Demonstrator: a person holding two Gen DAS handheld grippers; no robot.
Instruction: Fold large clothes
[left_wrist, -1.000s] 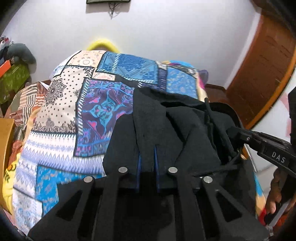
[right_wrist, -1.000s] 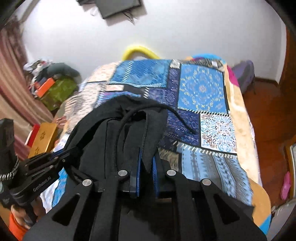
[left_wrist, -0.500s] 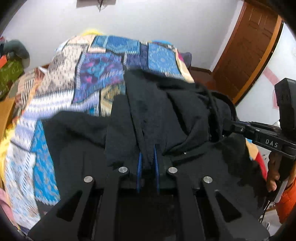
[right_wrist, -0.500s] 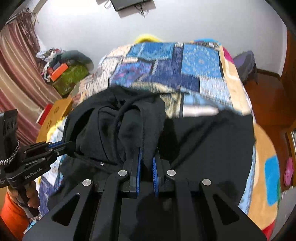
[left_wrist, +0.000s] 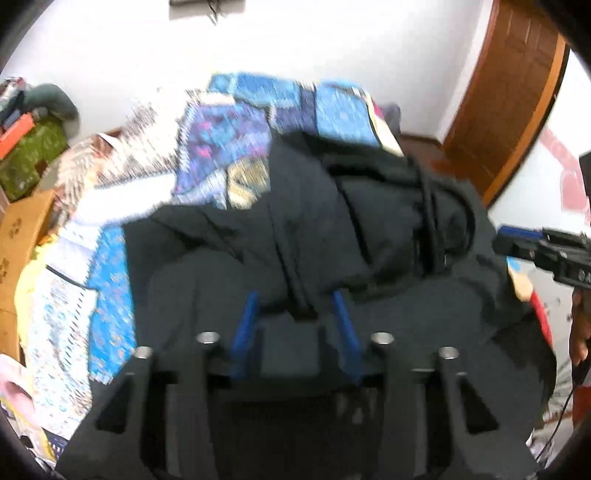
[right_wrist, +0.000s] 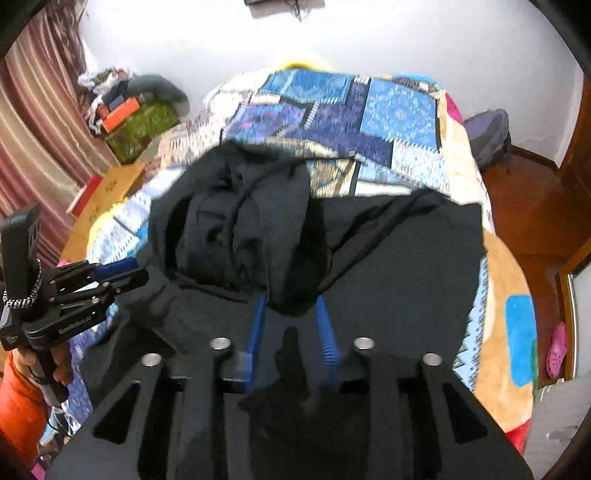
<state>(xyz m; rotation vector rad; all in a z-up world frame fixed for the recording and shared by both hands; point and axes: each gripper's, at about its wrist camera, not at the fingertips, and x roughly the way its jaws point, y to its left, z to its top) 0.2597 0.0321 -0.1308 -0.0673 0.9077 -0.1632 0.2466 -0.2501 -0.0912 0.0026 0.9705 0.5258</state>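
Black garment (left_wrist: 332, 236) lies bunched on bed w/ patchwork blanket (left_wrist: 236, 133). Left tool (left_wrist: 299, 321) and right tool (right_wrist: 291, 321) have just been opening; fabric folds sit loose btwn blue pads, not pinched. Cardboard box (right_wrist: 110, 188) and green box (right_wrist: 140, 129) crowd bed's left side; wooden door (left_wrist: 517, 92) at right.

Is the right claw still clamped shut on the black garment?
No, the right claw has just been opening; the black garment lies loose between its blue pads.

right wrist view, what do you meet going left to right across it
curtain → left gripper → black garment → right edge of the bedspread → pink shoe on the floor
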